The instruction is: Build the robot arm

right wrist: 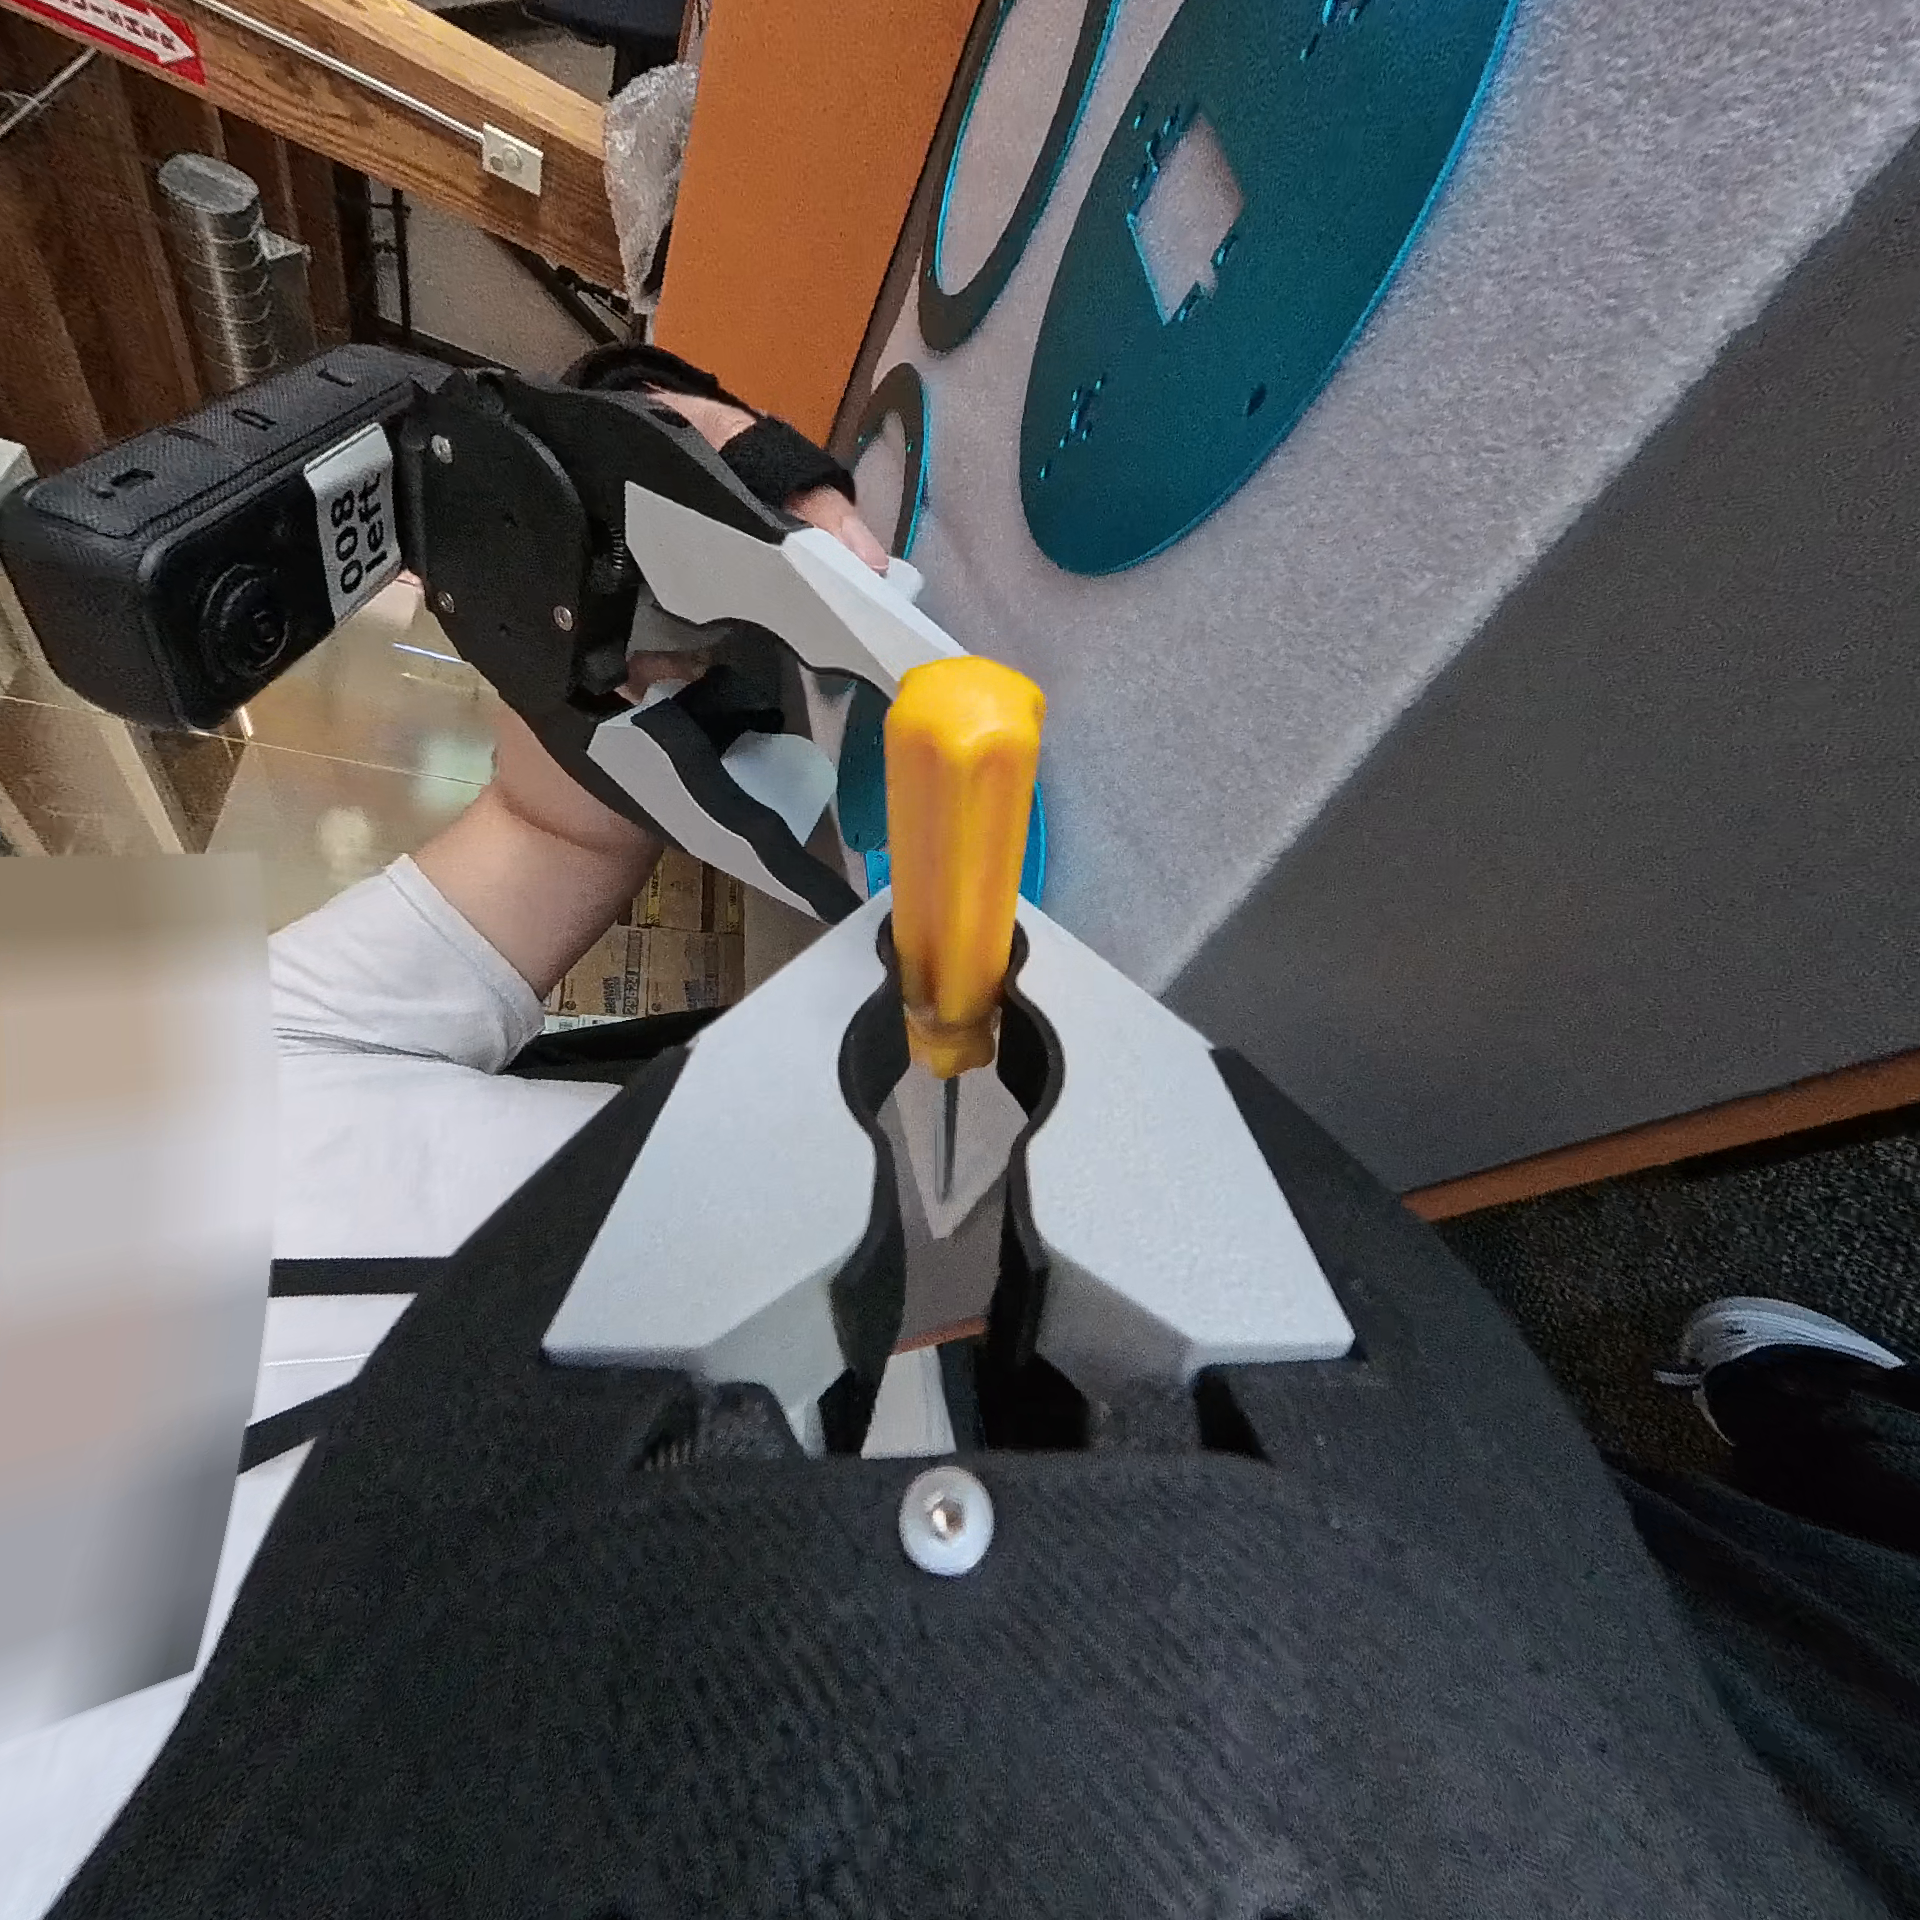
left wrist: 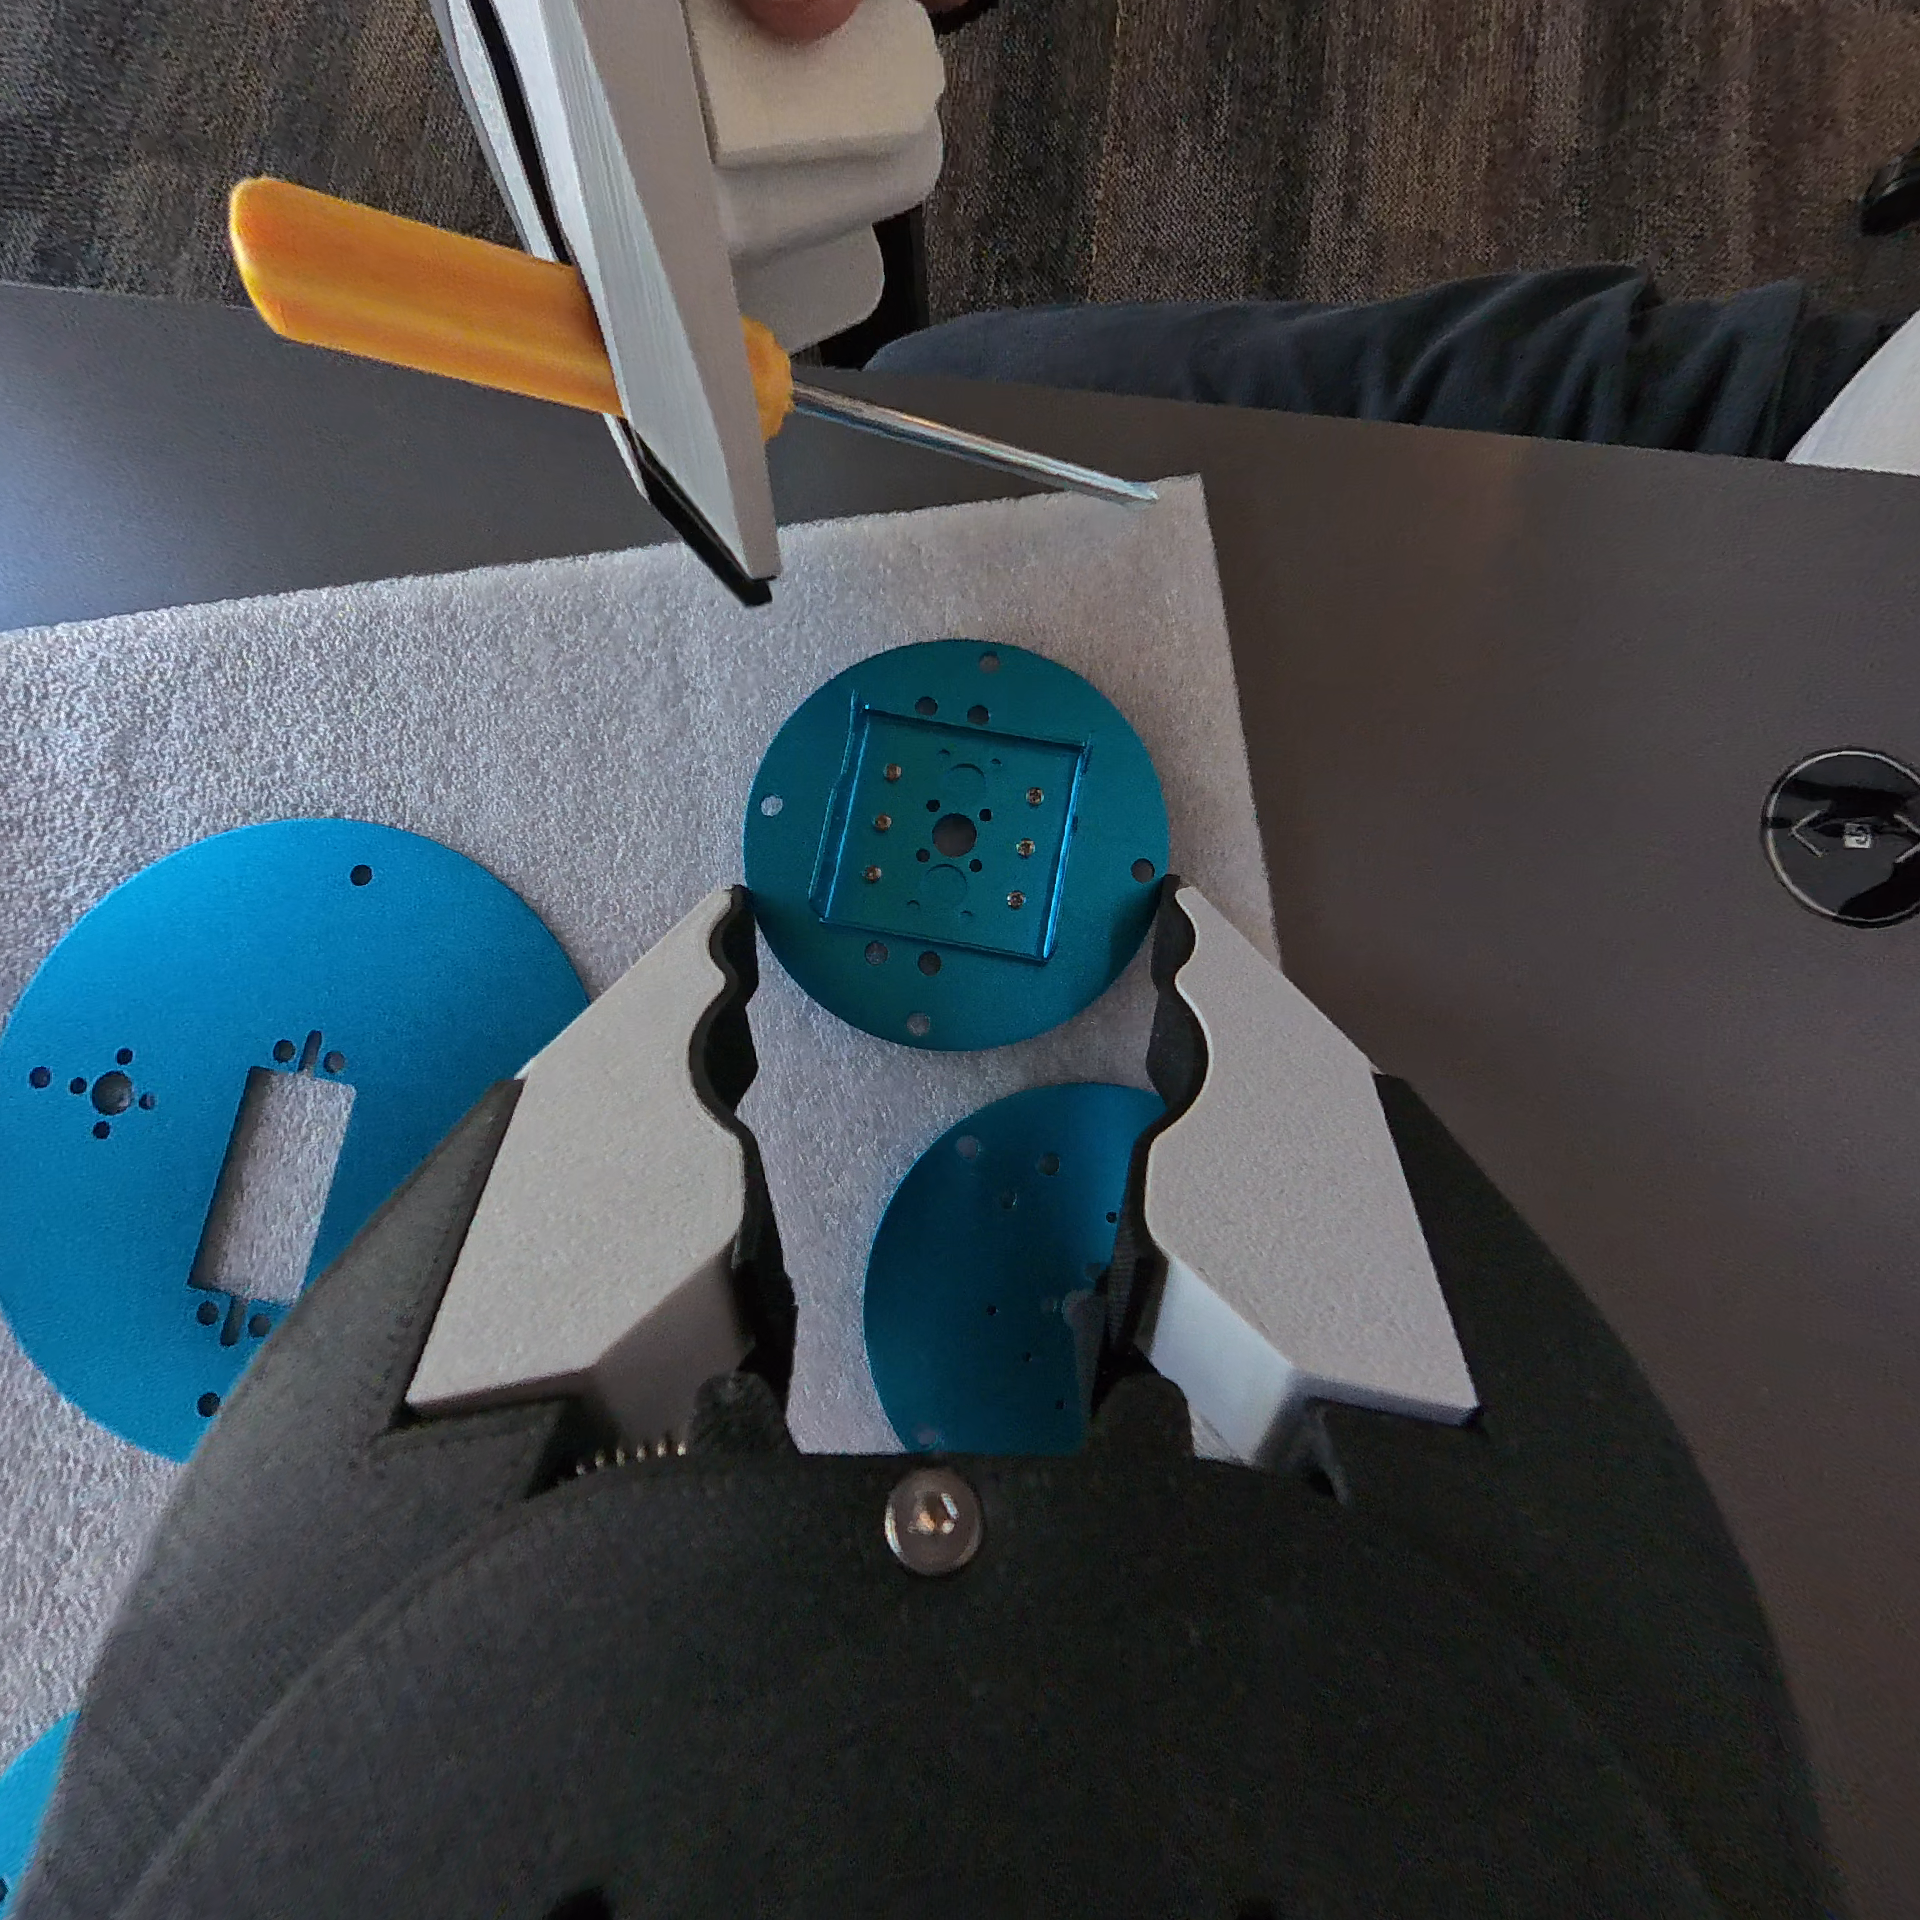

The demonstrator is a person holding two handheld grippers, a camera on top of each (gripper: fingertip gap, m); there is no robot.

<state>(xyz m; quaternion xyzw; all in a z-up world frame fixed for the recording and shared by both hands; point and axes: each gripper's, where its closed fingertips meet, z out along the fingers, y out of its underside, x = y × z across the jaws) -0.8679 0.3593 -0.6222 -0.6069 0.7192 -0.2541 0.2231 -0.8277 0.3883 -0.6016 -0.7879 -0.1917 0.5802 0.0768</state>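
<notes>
- Bench (left wrist: 1558, 644): dark grey, smooth matte top, slight sheen; a round black glossy insert (left wrist: 1844, 836) is set into it toward its right side.
- Foam sheet (left wrist: 416, 727): white, grainy, soft-looking, lying flat on the bench; one corner sits under the screwdriver tip.
- Large disc (left wrist: 135, 1195): flat blue anodised metal plate on the left part of the foam, with a rectangular cut-out and small drilled holes.
- Left gripper (left wrist: 951, 904): black textured body, pale grey fingers with wavy black pads. Held above the foam, pointing down and forward. Jaws spread wide, grasping nothing; their tips straddle the near edge of the recessed disc, contact unclear.
- Right gripper (right wrist: 951, 935): same build, held over the far edge of the foam, fingers angled down. Jaws clenched on the screwdriver handle, near the shaft end.
- Recessed disc (left wrist: 956, 842): smaller teal-blue metal round with a square sunken pocket, a centre hole and brass-coloured inserts; near the right edge of the foam.
- Plain disc (left wrist: 997, 1268): blue, thin, peppered with small holes, close to the near edge of the foam, partly hidden under the left gripper.
- Screwdriver (left wrist: 416, 291): fluted orange plastic handle, thin bright steel shaft; held in the air, tip just over the far right corner of the foam.
</notes>
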